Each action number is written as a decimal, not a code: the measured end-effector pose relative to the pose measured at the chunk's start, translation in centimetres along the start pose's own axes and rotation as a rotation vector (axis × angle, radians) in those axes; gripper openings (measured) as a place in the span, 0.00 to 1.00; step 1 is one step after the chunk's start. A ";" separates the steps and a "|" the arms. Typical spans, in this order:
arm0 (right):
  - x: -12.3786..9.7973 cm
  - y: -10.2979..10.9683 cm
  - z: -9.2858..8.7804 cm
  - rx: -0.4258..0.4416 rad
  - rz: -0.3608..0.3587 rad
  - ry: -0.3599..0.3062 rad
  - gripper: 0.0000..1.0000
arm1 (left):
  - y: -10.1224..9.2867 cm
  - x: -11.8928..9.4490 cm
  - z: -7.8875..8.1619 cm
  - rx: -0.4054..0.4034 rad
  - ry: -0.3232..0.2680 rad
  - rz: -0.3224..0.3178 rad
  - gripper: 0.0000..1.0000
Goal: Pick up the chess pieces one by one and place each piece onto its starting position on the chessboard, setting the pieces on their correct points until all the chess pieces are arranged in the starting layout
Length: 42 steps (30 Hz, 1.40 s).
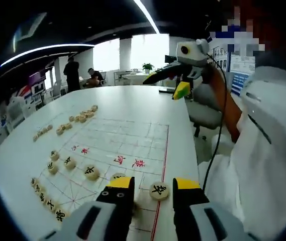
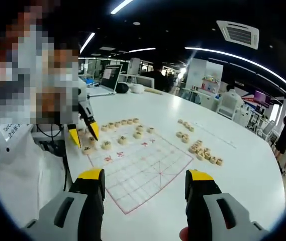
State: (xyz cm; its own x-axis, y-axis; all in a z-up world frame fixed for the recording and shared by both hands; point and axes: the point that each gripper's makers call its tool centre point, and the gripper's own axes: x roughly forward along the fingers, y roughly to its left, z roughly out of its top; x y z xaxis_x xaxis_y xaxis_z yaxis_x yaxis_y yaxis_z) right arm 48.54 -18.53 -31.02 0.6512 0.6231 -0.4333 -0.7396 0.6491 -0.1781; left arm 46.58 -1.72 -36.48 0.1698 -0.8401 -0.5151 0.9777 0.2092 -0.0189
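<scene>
Left gripper (image 1: 153,187) open around a chess piece (image 1: 159,190) on the chessboard (image 1: 127,145) — right gripper (image 2: 145,178) open, empty.

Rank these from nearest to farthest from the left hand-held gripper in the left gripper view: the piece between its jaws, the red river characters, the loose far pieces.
1. Round wooden chess piece, between the jaws.
2. Red river characters, mid-board.
3. Loose wooden pieces, beyond the board's far edge.

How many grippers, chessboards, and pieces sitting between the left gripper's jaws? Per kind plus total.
Grippers: 2, left gripper and right gripper
Chessboard: 1
Chess piece between the open left jaws: 1
Total: 4
</scene>
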 end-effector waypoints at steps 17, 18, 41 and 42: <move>0.2 0.6 0.5 -0.017 0.005 -0.008 0.65 | 8.2 -4.4 7.7 -0.185 -0.397 0.205 0.31; 0.2 0.7 0.5 -0.019 0.007 -0.007 0.65 | 8.2 -4.2 7.7 -0.180 -0.395 0.203 0.31; 3.2 0.4 0.4 0.026 -0.045 0.032 0.64 | 5.6 -5.8 7.4 -0.023 -0.386 0.167 0.45; 3.3 -0.3 0.6 0.027 -0.068 0.033 0.64 | 5.5 -6.2 7.7 -0.014 -0.389 0.177 0.46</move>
State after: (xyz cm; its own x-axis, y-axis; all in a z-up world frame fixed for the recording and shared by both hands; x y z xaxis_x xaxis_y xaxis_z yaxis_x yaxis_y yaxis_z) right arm 51.00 -16.38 -31.86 0.6932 0.5629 -0.4502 -0.6890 0.7009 -0.1844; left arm 51.90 0.77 -26.85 0.3712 -0.9164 -0.1495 0.9281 0.3714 0.0277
